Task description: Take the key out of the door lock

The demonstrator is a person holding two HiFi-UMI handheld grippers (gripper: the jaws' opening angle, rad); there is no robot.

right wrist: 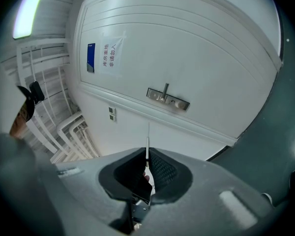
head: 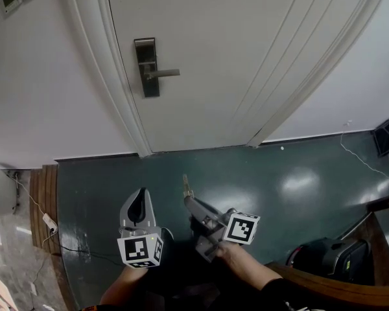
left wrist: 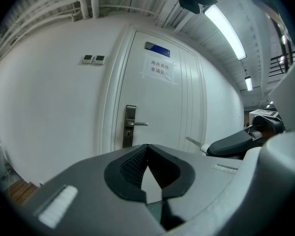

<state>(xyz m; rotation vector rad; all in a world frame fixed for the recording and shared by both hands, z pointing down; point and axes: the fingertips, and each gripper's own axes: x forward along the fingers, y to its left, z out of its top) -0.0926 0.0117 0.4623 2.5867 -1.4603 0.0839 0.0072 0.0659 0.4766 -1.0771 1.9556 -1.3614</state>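
The right claw [right wrist: 147, 154] pinches a thin silver metal key [right wrist: 147, 140] by its head. The blade juts straight out past the tips toward the white panelled door [head: 246, 44], well apart from the dark metal lock plate with lever handle [head: 146, 67]. The claw is rolled onto its side. The left claw [left wrist: 146, 150] is pressed together, empty, and level beside it. Below lies a dark green floor [head: 292, 180], with a black bag [head: 327, 258] at the right.
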